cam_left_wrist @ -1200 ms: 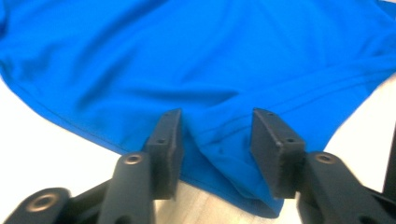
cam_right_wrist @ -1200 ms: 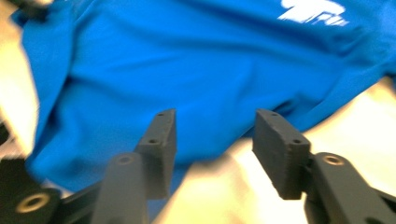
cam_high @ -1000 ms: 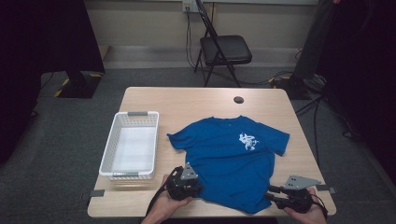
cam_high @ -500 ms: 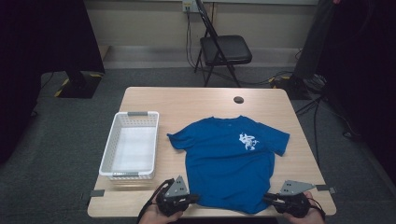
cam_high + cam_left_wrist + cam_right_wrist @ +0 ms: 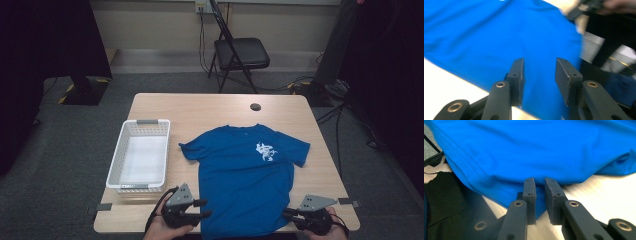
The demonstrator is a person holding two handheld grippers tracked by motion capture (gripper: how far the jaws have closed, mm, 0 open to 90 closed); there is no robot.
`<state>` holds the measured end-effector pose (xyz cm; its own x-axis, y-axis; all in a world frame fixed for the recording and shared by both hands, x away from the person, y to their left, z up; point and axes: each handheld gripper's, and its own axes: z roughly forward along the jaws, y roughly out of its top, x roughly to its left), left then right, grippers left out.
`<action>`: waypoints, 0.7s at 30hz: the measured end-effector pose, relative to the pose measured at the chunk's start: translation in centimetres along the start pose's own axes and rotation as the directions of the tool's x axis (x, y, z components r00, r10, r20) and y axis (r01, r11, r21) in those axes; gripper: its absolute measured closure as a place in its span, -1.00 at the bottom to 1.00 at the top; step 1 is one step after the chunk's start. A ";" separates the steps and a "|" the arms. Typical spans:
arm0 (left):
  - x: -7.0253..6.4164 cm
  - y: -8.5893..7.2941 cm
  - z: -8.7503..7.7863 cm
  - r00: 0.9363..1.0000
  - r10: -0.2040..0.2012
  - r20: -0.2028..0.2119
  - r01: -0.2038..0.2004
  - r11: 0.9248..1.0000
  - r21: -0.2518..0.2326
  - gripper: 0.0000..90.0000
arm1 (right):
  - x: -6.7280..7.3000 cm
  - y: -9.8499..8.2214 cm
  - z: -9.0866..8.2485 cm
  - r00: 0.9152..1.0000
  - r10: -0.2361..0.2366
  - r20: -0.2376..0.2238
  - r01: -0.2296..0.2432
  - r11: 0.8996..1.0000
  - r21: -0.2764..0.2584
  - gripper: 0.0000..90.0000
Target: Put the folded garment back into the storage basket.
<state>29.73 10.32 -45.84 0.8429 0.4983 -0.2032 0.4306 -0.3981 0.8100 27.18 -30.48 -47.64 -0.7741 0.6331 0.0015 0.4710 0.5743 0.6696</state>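
Observation:
A blue T-shirt [image 5: 245, 175] with a white chest print lies flat on the wooden table [image 5: 215, 110], its hem at the near edge. My left gripper [image 5: 206, 209] sits at the hem's left corner. In the left gripper view its jaws [image 5: 539, 62] have just been opening and stand apart over the cloth [image 5: 486, 32] without pressing it. My right gripper [image 5: 287, 214] is at the hem's right corner. Its jaws [image 5: 539, 181] have just been closing, and the shirt's hem [image 5: 536, 147] is pinched between them.
A white plastic basket [image 5: 116, 160] stands on the table left of the shirt. A small black disc [image 5: 255, 107] lies near the far edge. A black folding chair [image 5: 240, 55] stands behind the table on the grey floor.
The shirt, skewed a second ago, now lies straighter with its hem drawn to the near edge. The left gripper has pulled back toward the person and opened its jaws. The right gripper has hardly moved.

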 end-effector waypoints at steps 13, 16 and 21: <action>2.3 -0.5 3.4 0.982 -0.007 -0.189 0.034 0.990 0.140 0.44 | 1.5 -0.6 -0.6 0.999 0.033 0.001 -0.033 0.999 0.006 0.76; 2.1 -0.9 2.8 0.984 0.003 -0.177 0.023 0.989 0.148 0.42 | 1.5 -0.6 -0.7 0.999 0.022 -0.035 -0.021 1.000 0.021 0.69; 2.4 -1.3 1.8 0.990 -0.039 -0.134 0.055 0.992 0.115 0.27 | 1.6 -0.7 -1.1 0.996 0.004 -0.093 -0.003 1.000 0.007 0.47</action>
<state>31.77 10.59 -48.34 0.7746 0.6120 -0.1592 0.5103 -0.4561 0.7291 25.15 -30.45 -47.31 -0.8081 0.5844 0.0733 0.4767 0.5758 0.6642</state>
